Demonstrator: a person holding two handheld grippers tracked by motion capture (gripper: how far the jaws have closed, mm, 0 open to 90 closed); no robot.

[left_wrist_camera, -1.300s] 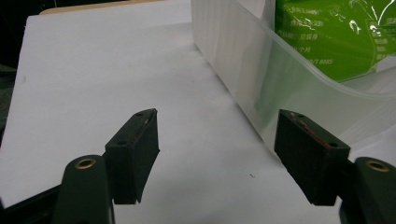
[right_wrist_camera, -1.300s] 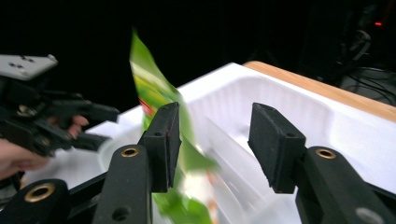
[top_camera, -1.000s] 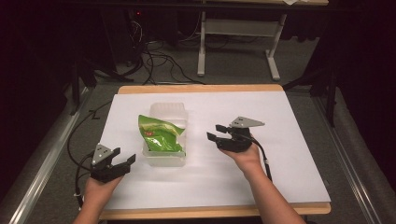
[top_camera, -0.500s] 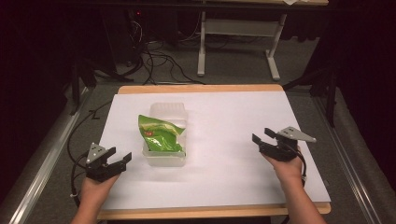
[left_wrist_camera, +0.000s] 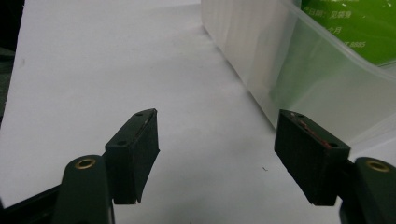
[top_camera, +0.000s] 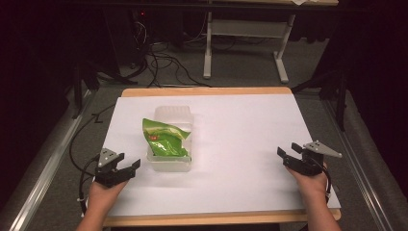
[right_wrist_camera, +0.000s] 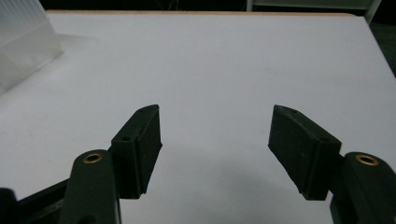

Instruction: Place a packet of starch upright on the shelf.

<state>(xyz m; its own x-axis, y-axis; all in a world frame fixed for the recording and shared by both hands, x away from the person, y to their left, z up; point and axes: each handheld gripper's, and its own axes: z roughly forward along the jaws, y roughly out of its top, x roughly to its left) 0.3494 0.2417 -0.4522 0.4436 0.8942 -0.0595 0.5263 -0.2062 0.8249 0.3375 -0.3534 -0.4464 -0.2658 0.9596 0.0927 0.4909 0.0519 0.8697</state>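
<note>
Both tools rest empty at the near corners of the white table (top_camera: pixel 250 139): the left tool (top_camera: pixel 126 167) with jaws wide just beside the clear plastic container (top_camera: pixel 169 163), the right tool (top_camera: pixel 290 155) equally wide and well apart from it. A green snack bag (top_camera: pixel 163 139) lies in the container, left of centre. By my judgement nothing is in hand; a good finish is holding both tools level and clear of the container wall.

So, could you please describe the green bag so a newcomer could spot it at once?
On the white table, left of centre, stands a clear plastic tub. The green bag lies in it, the one brightly coloured thing there, nearer the left gripper.
</note>
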